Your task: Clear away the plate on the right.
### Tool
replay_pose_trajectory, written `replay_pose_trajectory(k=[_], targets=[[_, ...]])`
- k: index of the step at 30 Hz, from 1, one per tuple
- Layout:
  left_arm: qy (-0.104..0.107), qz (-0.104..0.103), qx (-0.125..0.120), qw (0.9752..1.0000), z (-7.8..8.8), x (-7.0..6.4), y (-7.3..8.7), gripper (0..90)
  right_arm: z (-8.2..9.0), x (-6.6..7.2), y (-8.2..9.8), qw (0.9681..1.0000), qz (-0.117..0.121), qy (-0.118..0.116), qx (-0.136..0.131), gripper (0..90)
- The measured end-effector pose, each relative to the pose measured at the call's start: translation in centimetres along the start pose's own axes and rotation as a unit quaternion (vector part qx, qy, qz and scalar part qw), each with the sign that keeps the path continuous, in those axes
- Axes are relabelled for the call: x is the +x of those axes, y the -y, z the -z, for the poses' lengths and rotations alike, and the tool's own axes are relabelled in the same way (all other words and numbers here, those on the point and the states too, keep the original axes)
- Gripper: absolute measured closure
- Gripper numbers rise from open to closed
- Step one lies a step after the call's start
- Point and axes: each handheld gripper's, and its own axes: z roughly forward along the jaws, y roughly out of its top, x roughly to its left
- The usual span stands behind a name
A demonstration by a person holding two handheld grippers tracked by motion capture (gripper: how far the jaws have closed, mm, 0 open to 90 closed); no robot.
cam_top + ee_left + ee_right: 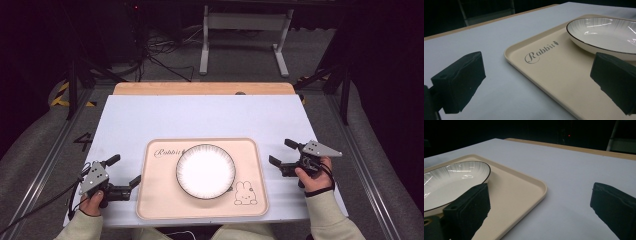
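both grippers wait open at the two sides of the tray, nothing is held yet.

the left gripper [121, 176] has its jaws spread wide and rests on the table just beside the left edge of the tray [150, 200]; in the left gripper view one jaw stands over the tray [554, 75] and the other over the bare table [499, 32]. the right gripper [281, 154] is spread the same way, near the right edge of the tray. the plate [205, 171] lies on the tray, a little above its middle, and it is empty. i judge this is the approach step. next, each gripper must move inward and close on a tray edge or on the plate rim [489, 171], carefully and level.
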Motion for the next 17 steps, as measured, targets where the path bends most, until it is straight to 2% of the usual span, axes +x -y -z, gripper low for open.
replay_pose_trajectory(k=[3,6,10,17], targets=[[0.0,-0.003,0.002,1.0,0.03,0.02,-0.02,0.2,0.08,0.01,0.41,0.9999,-0.006,0.011,0.003,2.7],[0.0,-0.003,0.001,1.0,0.02,0.03,-0.01,0.3,-0.02,-0.05,1.01,0.9998,-0.015,0.01,0.013,2.7],[0.0,-0.002,0.002,1.0,0.02,0.01,-0.01,0.3,0.1,-0.1,1.07,0.9998,-0.015,0.012,0.006,2.5],[0.0,-0.002,-0.001,1.0,0.01,-0.04,0.01,0.2,0.02,-0.2,1.08,0.9996,-0.024,0.012,0.01,2.6]])
